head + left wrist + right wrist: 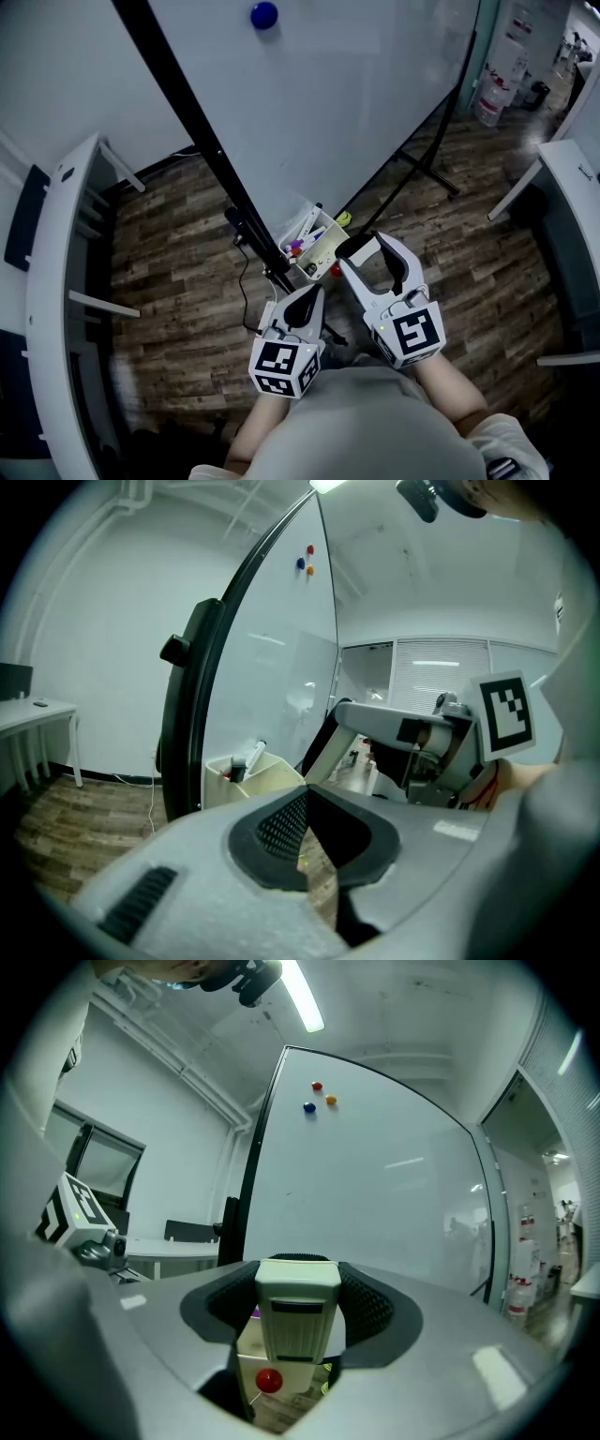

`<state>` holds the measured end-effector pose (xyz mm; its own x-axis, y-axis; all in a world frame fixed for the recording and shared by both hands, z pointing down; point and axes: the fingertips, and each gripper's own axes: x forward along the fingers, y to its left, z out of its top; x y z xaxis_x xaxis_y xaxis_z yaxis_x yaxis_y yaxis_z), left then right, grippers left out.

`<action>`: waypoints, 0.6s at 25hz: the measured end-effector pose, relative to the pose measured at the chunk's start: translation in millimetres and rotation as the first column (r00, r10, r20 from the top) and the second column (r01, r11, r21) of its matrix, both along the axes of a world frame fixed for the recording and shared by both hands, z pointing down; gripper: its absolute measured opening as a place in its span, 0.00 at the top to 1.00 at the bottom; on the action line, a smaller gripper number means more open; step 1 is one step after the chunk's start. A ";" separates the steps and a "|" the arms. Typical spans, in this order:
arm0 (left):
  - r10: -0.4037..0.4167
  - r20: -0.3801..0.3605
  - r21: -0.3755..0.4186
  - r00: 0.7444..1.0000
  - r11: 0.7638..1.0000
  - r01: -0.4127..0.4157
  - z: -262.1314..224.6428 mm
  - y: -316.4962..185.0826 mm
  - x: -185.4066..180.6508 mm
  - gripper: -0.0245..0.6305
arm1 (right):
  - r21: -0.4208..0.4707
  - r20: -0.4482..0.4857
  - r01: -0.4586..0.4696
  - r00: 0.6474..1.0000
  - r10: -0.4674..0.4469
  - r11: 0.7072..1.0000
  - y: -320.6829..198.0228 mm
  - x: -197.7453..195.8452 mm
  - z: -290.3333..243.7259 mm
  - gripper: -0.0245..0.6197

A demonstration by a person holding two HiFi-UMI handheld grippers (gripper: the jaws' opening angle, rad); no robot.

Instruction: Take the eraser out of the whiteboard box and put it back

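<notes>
A white eraser [298, 1326] with a dark slot on its face stands upright between the jaws of my right gripper [298, 1283], which is shut on it. In the head view that gripper [368, 251] holds the eraser [357, 247] just right of the cream whiteboard box [317, 251], apart from it. The box hangs on the whiteboard's black frame and holds several markers. My left gripper [307, 294] is shut with nothing in it, close below the box. From the left gripper view the box [246, 778] lies ahead to the left and the right gripper [403, 738] to the right.
The tilted whiteboard [356, 103] carries a blue magnet [263, 14]. Its black stand legs [427, 173] spread over the wood floor. A small red ball [269, 1380] shows under the box. White desks [56, 281] stand at the left and at the right [572, 187].
</notes>
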<state>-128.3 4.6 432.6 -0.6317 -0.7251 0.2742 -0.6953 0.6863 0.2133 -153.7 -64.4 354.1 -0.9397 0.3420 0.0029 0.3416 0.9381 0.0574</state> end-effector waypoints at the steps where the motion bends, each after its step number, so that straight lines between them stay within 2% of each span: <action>1: 0.007 0.000 0.000 1.000 1.000 -0.007 0.0 -1.2 0.9 0.96 | 0.001 0.000 -0.007 1.000 0.007 1.000 -1.7 2.2 -0.1 0.55; 15: 0.087 0.002 -0.019 0.996 0.996 -0.087 -1.3 -17.2 14.6 0.96 | -0.019 -0.004 -0.097 0.995 0.097 0.995 -28.0 32.3 -2.6 0.55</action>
